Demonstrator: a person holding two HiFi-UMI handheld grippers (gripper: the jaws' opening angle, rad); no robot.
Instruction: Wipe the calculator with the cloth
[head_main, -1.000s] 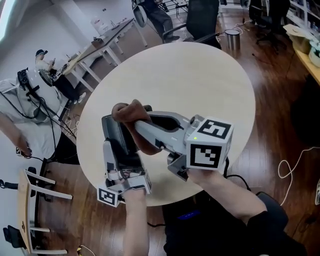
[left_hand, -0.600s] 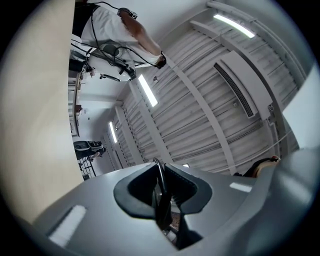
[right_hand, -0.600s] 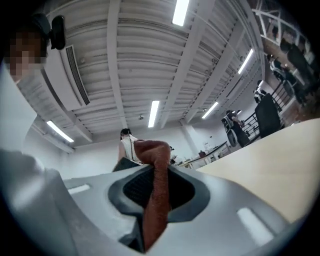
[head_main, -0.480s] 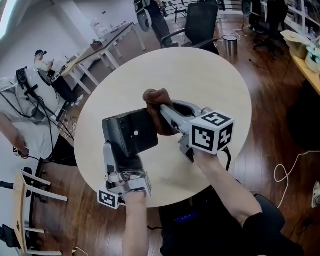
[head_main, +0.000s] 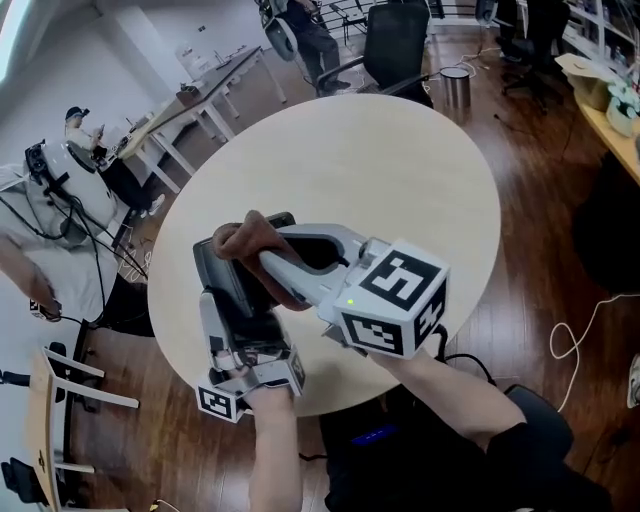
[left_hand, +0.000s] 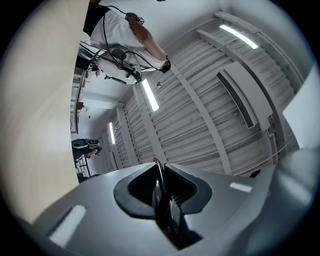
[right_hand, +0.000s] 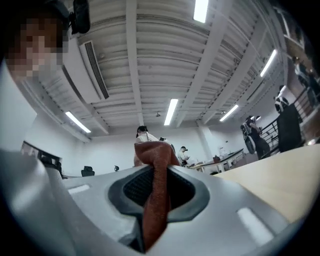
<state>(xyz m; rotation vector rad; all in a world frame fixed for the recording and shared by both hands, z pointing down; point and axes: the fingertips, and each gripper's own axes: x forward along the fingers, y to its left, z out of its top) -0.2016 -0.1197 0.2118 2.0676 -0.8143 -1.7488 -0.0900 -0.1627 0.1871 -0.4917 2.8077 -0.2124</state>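
Cloth back over calculator

free room over table beyond calculator

Pale-topped round table, on dark wooden floor, black chair beyond it
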